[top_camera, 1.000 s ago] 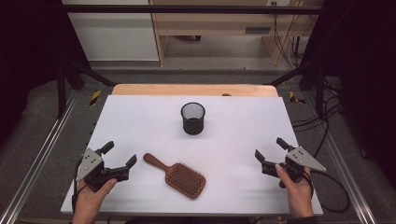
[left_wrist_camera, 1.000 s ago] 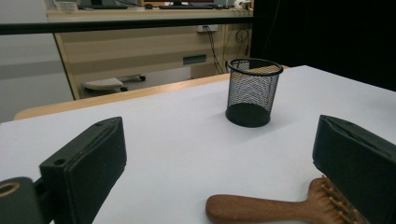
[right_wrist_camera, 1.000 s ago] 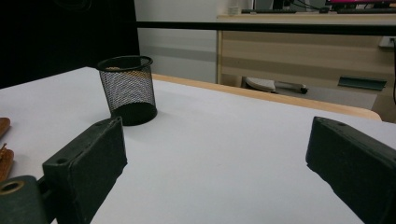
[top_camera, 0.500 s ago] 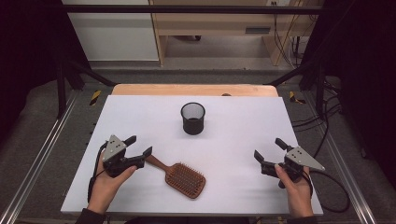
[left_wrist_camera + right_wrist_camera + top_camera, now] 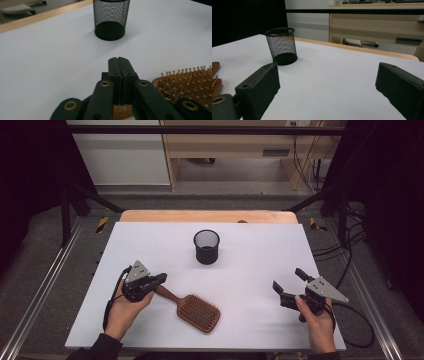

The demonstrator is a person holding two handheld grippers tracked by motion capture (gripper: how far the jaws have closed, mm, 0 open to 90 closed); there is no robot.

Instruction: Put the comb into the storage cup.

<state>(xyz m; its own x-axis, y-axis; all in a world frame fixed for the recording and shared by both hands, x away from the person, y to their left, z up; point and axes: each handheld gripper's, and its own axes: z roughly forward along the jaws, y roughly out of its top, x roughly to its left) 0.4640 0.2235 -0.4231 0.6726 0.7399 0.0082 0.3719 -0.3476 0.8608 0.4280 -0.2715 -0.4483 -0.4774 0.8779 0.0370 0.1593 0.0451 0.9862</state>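
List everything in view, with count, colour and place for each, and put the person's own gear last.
hairbrush: one, brown wood with bristles up, lying near the front edge of the table, left of centre, handle pointing toward the left gripper.
mesh cup: one, black, upright, at the middle of the table toward the far side.
table: one, white top with a wooden strip along its far edge.
cabinet: one, light wood, on the floor beyond the table.
left gripper: one, black with a grey plate, at the front left, jaws closed over the hairbrush handle.
right gripper: one, black with a grey plate, at the front right, jaws wide apart with nothing between them.
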